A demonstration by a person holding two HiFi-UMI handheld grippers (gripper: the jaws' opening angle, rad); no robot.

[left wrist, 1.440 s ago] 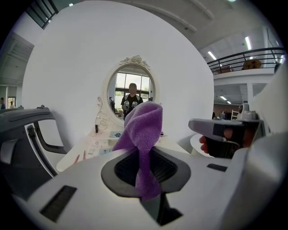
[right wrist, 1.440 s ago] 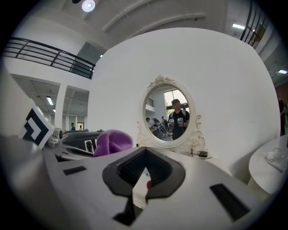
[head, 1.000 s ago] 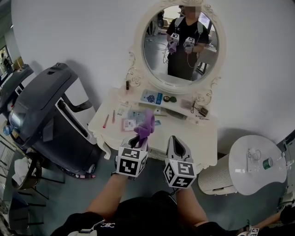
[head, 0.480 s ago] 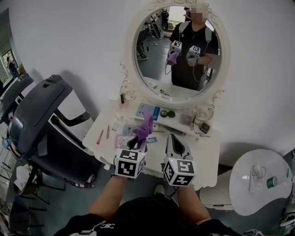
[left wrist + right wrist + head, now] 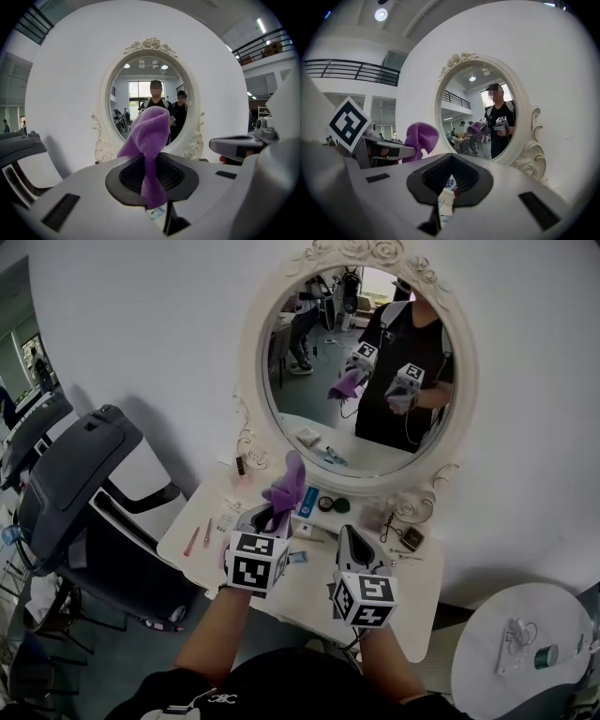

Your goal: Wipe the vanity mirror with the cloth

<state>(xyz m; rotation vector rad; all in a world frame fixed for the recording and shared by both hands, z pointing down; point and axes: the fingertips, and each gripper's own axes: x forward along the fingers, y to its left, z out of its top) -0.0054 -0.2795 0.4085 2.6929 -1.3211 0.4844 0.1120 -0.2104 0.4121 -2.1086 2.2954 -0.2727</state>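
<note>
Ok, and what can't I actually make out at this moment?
- The small items on the vanity top: too small in the head view to identify.
- Smears on the mirror: no view shows any, only reflections.
- The mirror's lower middle glass: in the left gripper view, covered by the cloth pinched in the left gripper.
- The round side table: cut off at the head view's lower right corner.
</note>
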